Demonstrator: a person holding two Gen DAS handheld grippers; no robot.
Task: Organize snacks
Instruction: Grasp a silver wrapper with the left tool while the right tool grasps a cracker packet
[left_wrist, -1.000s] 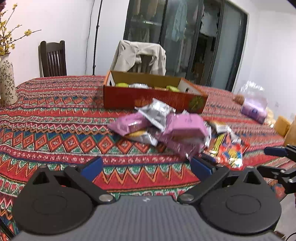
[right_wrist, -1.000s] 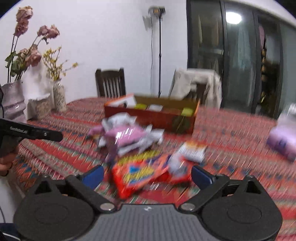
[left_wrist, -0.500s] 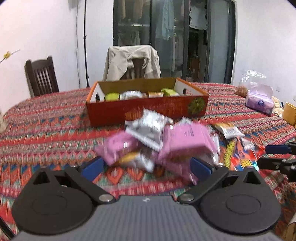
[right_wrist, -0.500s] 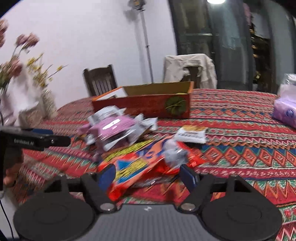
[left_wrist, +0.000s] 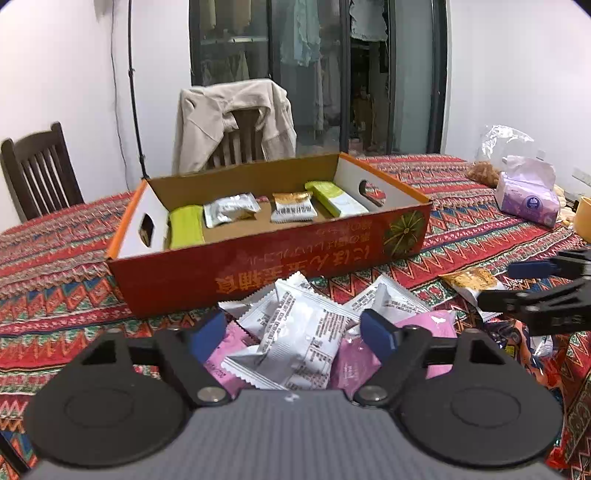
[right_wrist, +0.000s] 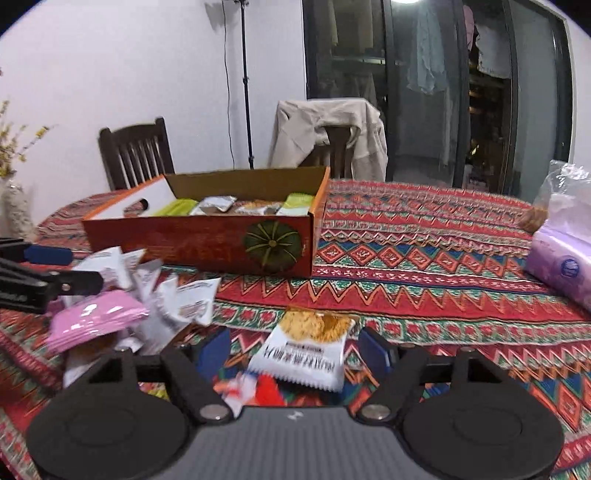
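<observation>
A red cardboard box stands on the patterned tablecloth and holds green, silver and gold packets. In front of it lies a heap of silver and pink snack packets. My left gripper hangs over the heap with its jaws closing. A silver packet lies between the blue pads, which do not press on it. My right gripper is open around a white packet with a golden picture, pads apart from it. Each gripper shows in the other's view: the right gripper, the left gripper.
A purple tissue pack lies at the right, with a yellow cup beyond it. Behind the table stand a chair draped with a beige jacket and a dark wooden chair. A vase stands far left.
Both grippers have moved forward towards the box and over the snacks. Both pairs of jaws have narrowed. The left now straddles the silver packet, the right the white and gold one.
</observation>
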